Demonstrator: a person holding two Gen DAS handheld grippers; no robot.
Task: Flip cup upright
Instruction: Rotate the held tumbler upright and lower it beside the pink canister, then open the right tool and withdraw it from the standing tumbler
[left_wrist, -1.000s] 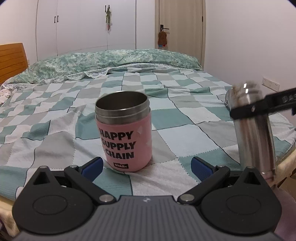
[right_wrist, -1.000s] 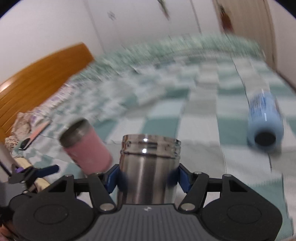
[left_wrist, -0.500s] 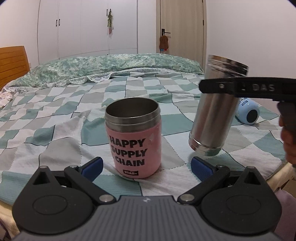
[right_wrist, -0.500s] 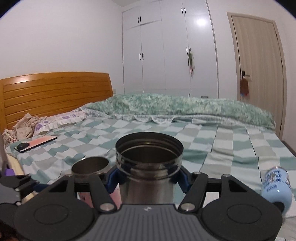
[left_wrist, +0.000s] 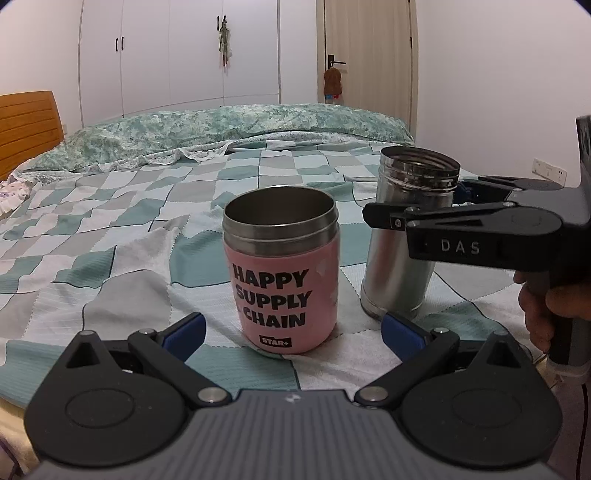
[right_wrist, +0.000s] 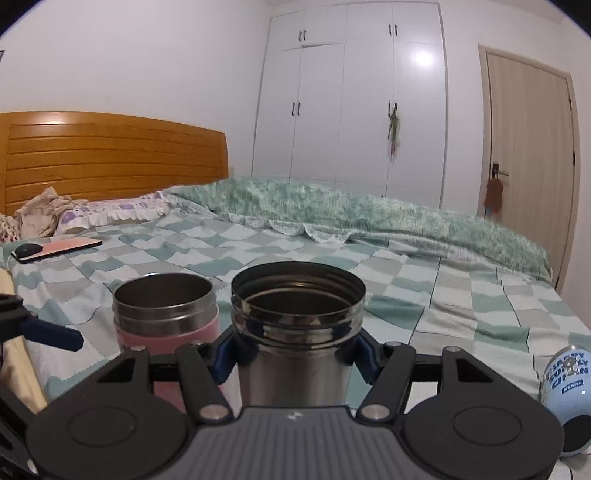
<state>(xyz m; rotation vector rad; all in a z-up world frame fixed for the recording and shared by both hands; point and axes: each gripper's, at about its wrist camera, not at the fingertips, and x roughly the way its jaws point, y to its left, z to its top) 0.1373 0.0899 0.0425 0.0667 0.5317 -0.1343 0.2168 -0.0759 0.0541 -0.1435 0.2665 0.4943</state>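
A tall steel cup (left_wrist: 402, 251) stands upright, mouth up, with its base on the checked bedspread (left_wrist: 122, 258). My right gripper (right_wrist: 295, 350) is shut on the steel cup (right_wrist: 295, 339) just below its threaded rim. A pink cup (left_wrist: 282, 273) printed "HAPPY SUPPLY CHAIN" stands upright to its left, also seen in the right wrist view (right_wrist: 166, 317). My left gripper (left_wrist: 291, 332) is open and empty, its blue fingertips (left_wrist: 184, 330) a little short of the pink cup on either side.
A light blue cup (right_wrist: 567, 387) lies on its side at the right, near the bed's edge. A phone (right_wrist: 55, 249) lies at the far left by the pillows. A wooden headboard (right_wrist: 110, 155), white wardrobes (left_wrist: 177, 55) and a door (left_wrist: 369, 55) stand behind.
My right gripper has turned the steel cup from tilted in the air to upright and lowered it onto the bedspread right of the pink cup. My left gripper has barely moved.
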